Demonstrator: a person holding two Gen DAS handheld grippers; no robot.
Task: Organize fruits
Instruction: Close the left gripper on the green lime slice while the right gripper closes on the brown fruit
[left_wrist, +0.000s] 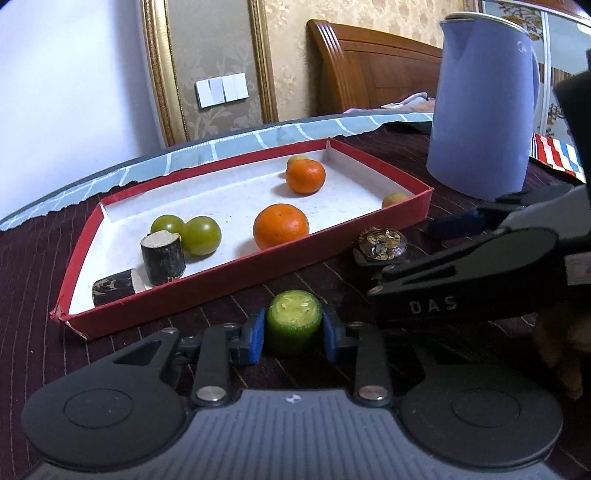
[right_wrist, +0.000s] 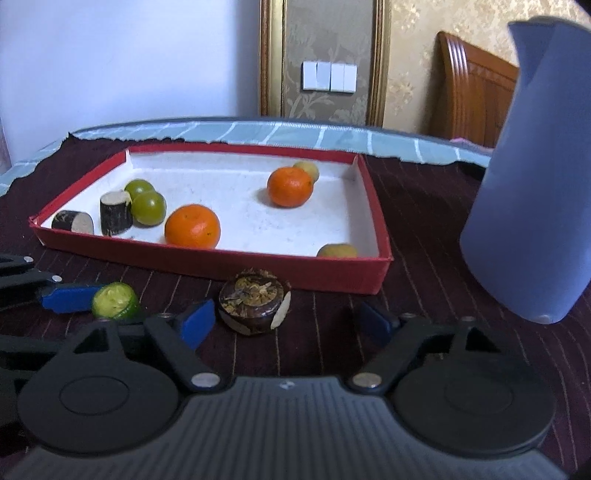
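Left claw (left_wrist: 294, 329) is clamped on a green cut fruit piece (left_wrist: 293, 320), its blue pads pressing both sides, just in front of the red tray (left_wrist: 369, 242) on the tabletop (left_wrist: 37, 314). Only the right wrist view shows the right claw (right_wrist: 282, 321) standing wide around the brown round piece (right_wrist: 254, 300), pads clear of it, also just in front of the tray. Two oranges (right_wrist: 192, 226), two green fruits (right_wrist: 147, 208) and two dark cylinders (right_wrist: 115, 213) lie inside the tray; a blue kettle (left_wrist: 484, 107) stands right of it.

White wall (right_wrist: 129, 55), gold-framed patterned wallpaper panel (right_wrist: 325, 48) with light switches (right_wrist: 330, 76), wooden headboard (left_wrist: 373, 66), dark striped tablecloth (right_wrist: 424, 229)
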